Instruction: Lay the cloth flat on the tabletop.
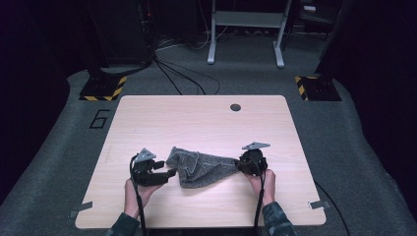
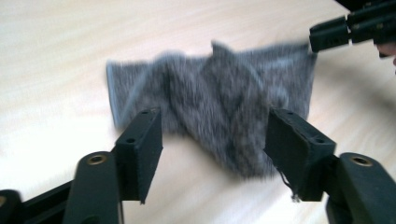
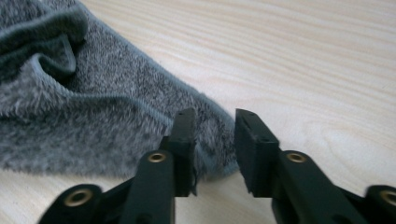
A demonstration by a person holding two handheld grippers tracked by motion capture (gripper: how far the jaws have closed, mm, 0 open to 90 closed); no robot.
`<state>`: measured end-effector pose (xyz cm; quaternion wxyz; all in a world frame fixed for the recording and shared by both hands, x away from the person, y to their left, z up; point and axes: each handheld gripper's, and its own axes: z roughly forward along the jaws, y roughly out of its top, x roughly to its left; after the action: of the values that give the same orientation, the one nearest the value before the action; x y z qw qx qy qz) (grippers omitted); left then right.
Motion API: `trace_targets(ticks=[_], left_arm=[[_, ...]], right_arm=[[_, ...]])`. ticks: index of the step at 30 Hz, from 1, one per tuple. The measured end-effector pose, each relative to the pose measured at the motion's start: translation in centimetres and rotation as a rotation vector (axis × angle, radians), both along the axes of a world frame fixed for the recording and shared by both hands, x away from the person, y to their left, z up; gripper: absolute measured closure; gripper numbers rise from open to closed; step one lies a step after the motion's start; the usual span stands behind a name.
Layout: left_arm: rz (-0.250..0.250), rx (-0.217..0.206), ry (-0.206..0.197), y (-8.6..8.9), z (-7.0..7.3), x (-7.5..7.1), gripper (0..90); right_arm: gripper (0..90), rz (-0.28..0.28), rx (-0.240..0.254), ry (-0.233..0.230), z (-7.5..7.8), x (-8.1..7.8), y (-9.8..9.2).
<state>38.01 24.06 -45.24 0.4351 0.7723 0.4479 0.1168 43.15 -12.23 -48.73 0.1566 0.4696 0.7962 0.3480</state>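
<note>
Flanking the grey towel (image 1: 204, 168), both claws stand parted.

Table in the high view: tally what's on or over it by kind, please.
Grey cloths: 1, the crumpled towel
Hand-held tongs: 2, the left tongs and the right tongs, one at each end of the towel
Dark round holes in the table: 1, the hole near the far edge
Total: 4

Dim surroundings, lit tabletop, motion-blurred cloth (image 2: 210, 98)
</note>
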Motion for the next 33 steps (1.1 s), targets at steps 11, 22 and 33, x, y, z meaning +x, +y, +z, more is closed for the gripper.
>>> trace_targets(ticks=[11, 22, 33], left_arm=[[-0.028, 0.213, 0.065, -5.1, -1.9, 5.4, 37.0], [-0.094, 0.245, 0.131, -4.6, -4.9, 4.7, 78.3], [-0.118, 0.198, 0.141, -2.2, -5.1, 1.2, 84.2]], right_arm=[[48.9, -0.055, -0.019, 0.069, -1.0, 1.8, 0.8], [73.2, -0.028, -0.066, 0.073, -2.0, 2.0, 1.5], [79.6, -0.014, -0.1, 0.051, -2.0, 1.7, 1.6]])
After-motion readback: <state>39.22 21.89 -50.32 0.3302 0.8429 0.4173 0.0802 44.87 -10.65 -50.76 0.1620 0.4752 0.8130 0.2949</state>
